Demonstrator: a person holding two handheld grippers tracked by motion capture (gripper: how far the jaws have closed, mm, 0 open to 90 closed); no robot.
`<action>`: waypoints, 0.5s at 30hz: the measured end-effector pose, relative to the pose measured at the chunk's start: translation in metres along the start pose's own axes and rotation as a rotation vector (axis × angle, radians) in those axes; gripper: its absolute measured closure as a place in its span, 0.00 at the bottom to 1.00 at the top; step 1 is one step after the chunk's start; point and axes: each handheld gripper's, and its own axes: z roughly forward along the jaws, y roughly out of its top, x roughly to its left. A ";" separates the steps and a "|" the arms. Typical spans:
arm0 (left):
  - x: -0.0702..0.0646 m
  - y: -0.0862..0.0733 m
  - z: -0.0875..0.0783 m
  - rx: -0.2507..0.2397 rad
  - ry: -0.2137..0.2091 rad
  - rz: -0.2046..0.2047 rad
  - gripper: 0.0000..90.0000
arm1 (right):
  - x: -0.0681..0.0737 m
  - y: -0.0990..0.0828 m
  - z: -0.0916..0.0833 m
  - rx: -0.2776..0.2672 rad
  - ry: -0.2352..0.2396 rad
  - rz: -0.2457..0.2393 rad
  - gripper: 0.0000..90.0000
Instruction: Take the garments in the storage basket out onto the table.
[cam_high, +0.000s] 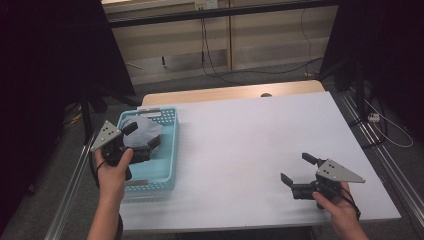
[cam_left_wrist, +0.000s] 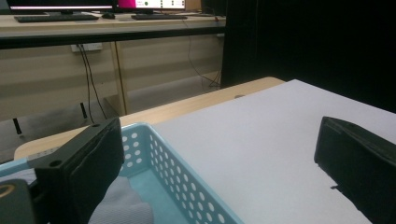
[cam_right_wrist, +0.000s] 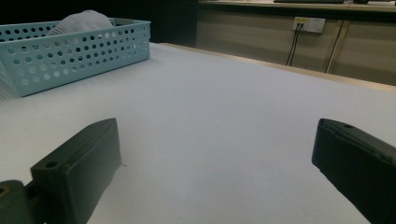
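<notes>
High view: a light blue perforated basket (cam_high: 169, 150) stands at the left edge of the white tabletop (cam_high: 250, 145), and a bundle of grey cloth (cam_high: 142, 131) lies inside it, filling its far half. The left claw (cam_high: 142, 135) hangs over the basket with its jaws spread wide, one above the cloth and one toward the basket's right wall; it grips nothing. In the left gripper view the cloth (cam_left_wrist: 122, 205) shows low beside the near jaw. The right claw (cam_high: 297, 169) rests low over bare tabletop, well apart from the basket, jaws wide open and empty.
</notes>
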 end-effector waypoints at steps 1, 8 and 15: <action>0.000 0.000 0.000 0.000 0.000 0.000 0.02 | -0.001 0.000 -0.001 0.001 -0.002 -0.001 0.01; 0.011 0.004 0.011 0.034 0.001 0.019 0.02 | -0.006 -0.004 -0.008 0.002 -0.017 0.020 0.01; 0.016 0.008 0.018 0.044 -0.003 0.019 0.02 | -0.004 -0.004 -0.009 0.008 -0.007 0.008 0.01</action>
